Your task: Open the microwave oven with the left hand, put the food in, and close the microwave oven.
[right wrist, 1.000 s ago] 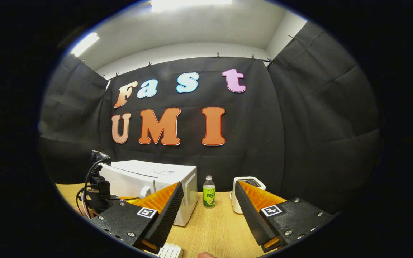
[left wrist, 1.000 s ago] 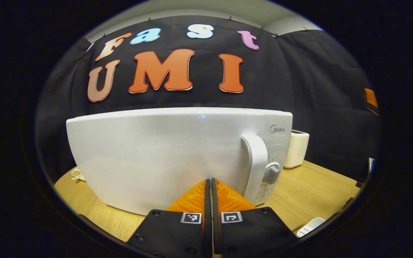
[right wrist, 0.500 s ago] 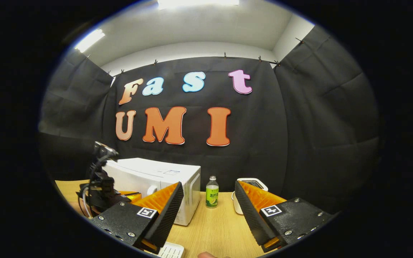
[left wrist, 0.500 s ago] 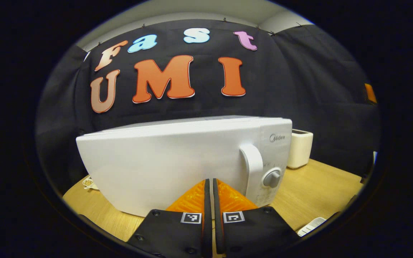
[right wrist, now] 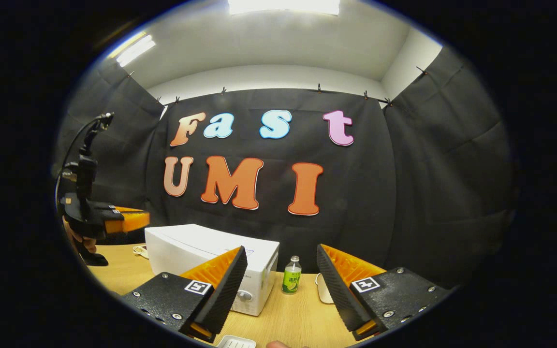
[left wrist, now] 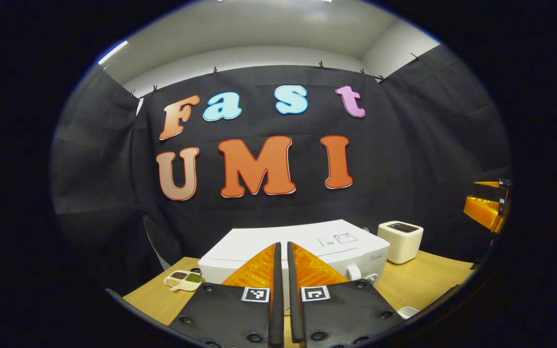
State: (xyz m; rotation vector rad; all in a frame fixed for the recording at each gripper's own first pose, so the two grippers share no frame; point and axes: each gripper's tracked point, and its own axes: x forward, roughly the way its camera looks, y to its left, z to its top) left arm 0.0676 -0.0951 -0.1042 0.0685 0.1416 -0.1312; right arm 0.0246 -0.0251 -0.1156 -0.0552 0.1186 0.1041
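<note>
In the left gripper view, the left gripper (left wrist: 282, 270) is held level, pointing over the microwave (left wrist: 302, 246) toward the back wall. Its two orange fingers (left wrist: 254, 273) lie pressed together with only a thin slit between them, and nothing is held. The microwave sits on the wooden table (left wrist: 423, 278) with its door closed and its knob just right of the fingers. A small food tray (left wrist: 183, 280) with several compartments lies on the table left of the microwave, apart from it. A white toaster (left wrist: 401, 235) stands to the microwave's right. At the right edge, part of the right gripper (left wrist: 487, 205) shows, raised above the table.

In the right gripper view, the right gripper (right wrist: 281, 280) has its fingers spread wide and empty, aimed level across the table (right wrist: 288, 321). Between and beyond them stand the microwave (right wrist: 211, 263), a green-labelled bottle (right wrist: 290, 276) just right of it, and the toaster (right wrist: 324, 292), partly hidden by the right finger. The left gripper (right wrist: 124, 220) is raised well above the table at far left, with a hand (right wrist: 78, 239) beneath it.
</note>
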